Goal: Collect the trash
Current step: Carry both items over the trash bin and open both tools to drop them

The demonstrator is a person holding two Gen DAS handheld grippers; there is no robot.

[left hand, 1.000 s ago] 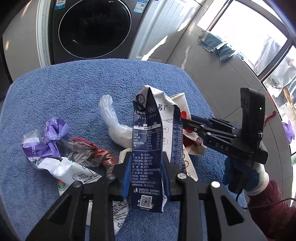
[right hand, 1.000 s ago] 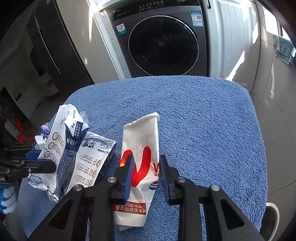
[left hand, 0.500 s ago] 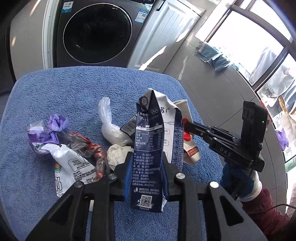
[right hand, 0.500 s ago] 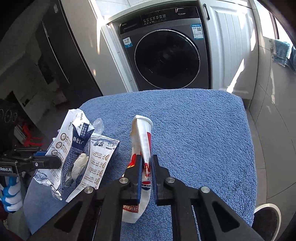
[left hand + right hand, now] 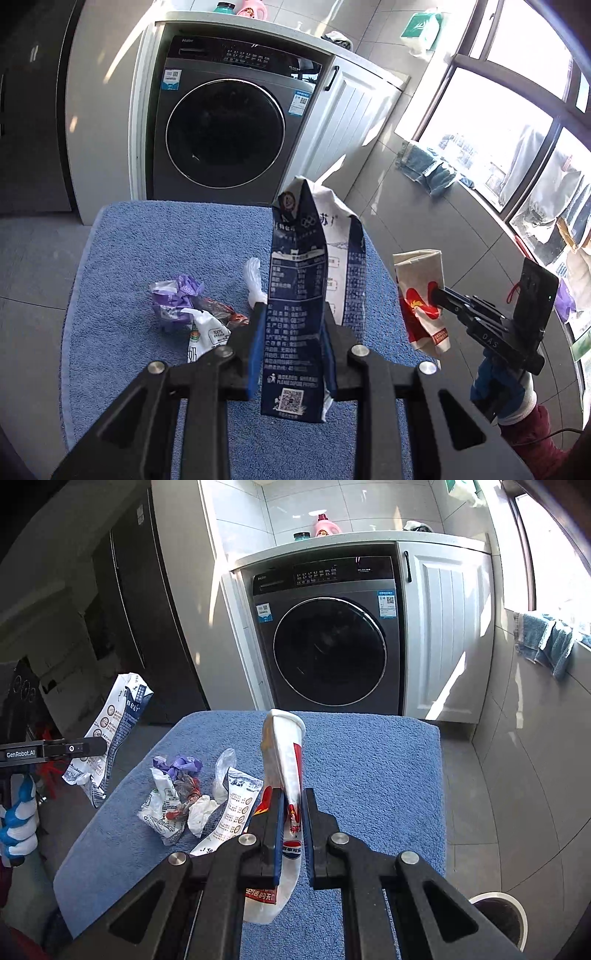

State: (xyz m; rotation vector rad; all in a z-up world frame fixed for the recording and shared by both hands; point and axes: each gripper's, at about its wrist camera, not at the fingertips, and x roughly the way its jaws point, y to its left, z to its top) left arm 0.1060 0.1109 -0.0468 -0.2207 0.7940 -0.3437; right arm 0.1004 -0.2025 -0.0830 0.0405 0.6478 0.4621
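My left gripper (image 5: 293, 350) is shut on a flattened dark blue and white milk carton (image 5: 299, 295) and holds it upright, high above the blue towel-covered table (image 5: 155, 240). The carton also shows in the right wrist view (image 5: 110, 734). My right gripper (image 5: 293, 827) is shut on a crushed white and red paper cup (image 5: 288, 760), lifted off the table; the cup also shows in the left wrist view (image 5: 421, 295). On the towel lie a purple wrapper (image 5: 181, 766), a white pouch (image 5: 162, 808), a clear plastic bag (image 5: 223, 771) and another white carton (image 5: 232, 808).
A grey washing machine (image 5: 328, 642) stands behind the table, with a white cabinet (image 5: 443, 627) to its right. A round bin (image 5: 498, 919) sits on the tiled floor at the right of the table. Windows run along the right wall.
Both grippers rose well above the table with their loads. My right gripper closed on the paper cup and lifted it. A second white carton stayed on the towel.
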